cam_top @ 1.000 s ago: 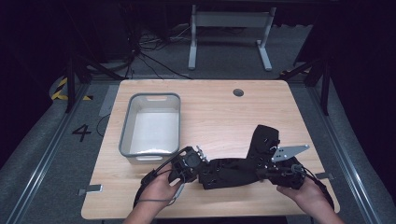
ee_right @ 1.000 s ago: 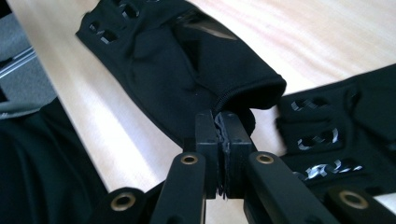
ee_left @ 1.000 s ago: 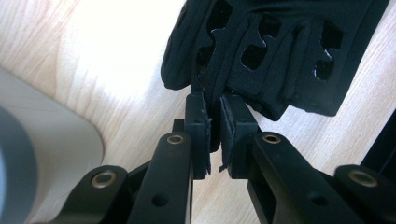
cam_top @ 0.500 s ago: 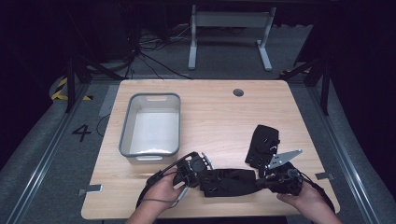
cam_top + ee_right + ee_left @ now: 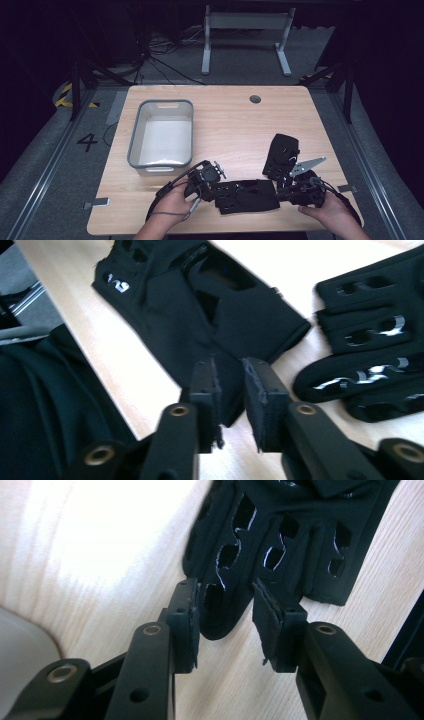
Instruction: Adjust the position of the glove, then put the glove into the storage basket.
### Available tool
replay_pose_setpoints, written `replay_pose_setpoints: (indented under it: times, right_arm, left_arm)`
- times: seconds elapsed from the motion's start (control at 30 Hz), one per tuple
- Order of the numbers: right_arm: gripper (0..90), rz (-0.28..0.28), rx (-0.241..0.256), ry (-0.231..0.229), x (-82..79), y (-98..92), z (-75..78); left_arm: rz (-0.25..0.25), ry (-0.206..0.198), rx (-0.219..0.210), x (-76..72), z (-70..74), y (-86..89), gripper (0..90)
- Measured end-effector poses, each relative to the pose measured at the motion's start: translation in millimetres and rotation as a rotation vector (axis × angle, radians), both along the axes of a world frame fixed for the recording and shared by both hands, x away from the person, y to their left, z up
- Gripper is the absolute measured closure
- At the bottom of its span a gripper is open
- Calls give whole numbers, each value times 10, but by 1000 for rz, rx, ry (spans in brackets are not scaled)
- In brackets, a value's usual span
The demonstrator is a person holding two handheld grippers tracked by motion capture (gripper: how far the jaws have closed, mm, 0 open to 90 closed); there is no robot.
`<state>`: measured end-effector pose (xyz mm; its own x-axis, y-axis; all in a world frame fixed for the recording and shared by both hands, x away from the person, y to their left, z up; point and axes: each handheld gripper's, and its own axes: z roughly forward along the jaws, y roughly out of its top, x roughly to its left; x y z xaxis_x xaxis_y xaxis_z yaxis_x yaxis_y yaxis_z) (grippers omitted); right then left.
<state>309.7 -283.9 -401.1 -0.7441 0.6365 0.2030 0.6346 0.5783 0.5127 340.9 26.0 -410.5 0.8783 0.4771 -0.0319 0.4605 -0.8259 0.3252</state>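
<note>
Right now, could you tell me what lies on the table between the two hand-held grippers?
In the high view, a black perforated glove lies flat on the table, spanning the stretch between the left hand-held gripper and the right hand-held gripper. Each one's jaws straddle one end of it.

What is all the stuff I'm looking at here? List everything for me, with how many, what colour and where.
gloves: two, black with cut-out holes; one glove lies flat near the front edge between the two tools, the other glove lies farther back on the right.
bin: one, grey with a pale inside, on the left half of the table.
table: one, light wood, with a small round hole near the far edge.
metal stand: one, grey, on the floor behind the table.
floor marking: one number 4, left of the table.
left tool: one, black, jaws apart around one end of the front glove.
right tool: one, black, jaws narrowly apart at the glove's other end.
hands: two, at the front edge, each holding a tool.
</note>
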Motion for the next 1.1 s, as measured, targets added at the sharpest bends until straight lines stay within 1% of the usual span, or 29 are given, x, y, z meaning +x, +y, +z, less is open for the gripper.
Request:
replay_pose_setpoints:
  times: [0.07, 0.1, 0.17, 0.23, 0.3, 0.33, 0.37, 0.4, 0.47, 0.6, 0.67, 0.7, 0.8, 0.9, 0.97, 1.1]
  right_arm:
    - [723, -16, 12, -8, 4, -22, 30]
    - [718, -14, 17, -22, 7, -33, 43]
    - [701, -26, 10, -49, 9, -45, 66]
    - [694, -41, 9, -71, 20, -58, 87]
    - [689, -54, 12, -92, 40, -73, 109]
    - [687, -64, 11, -104, 53, -82, 121]
    - [683, -74, 10, -114, 68, -90, 131]
    - [680, -79, 12, -116, 82, -94, 139]
    - [673, -85, 13, -114, 111, -96, 156]
    - [672, -97, -6, -125, 151, -75, 181]
    - [669, -113, -1, -127, 177, -68, 196]
    - [670, -116, -1, -129, 193, -67, 203]
    - [672, -138, -6, -138, 261, -61, 234]
    - [675, -147, -2, -139, 357, -39, 264]
    - [683, -166, -3, -134, 440, -12, 269]
    - [690, -182, -31, -122, 632, 54, 250]
  left_arm:
    - [14, -5, -11, 13, 20, 21, 615]
    - [20, -5, -15, 14, 29, 27, 614]
    - [29, -23, -24, 15, 55, 35, 600]
    - [43, -48, -49, 9, 88, 45, 592]
    - [60, -55, -77, 14, 127, 69, 590]
    - [71, -52, -90, 16, 140, 82, 589]
    - [75, -58, -96, 23, 154, 97, 587]
    - [81, -62, -98, 27, 165, 111, 585]
    - [93, -59, -108, 34, 170, 129, 586]
    - [111, -59, -121, 40, 176, 151, 585]
    - [120, -62, -128, 38, 179, 160, 584]
    - [115, -60, -124, 42, 186, 171, 585]
    - [127, -63, -133, 43, 193, 200, 583]
    - [141, -65, -140, 40, 198, 235, 579]
    - [149, -66, -146, 41, 202, 261, 580]
    - [160, -63, -145, 32, 200, 305, 581]
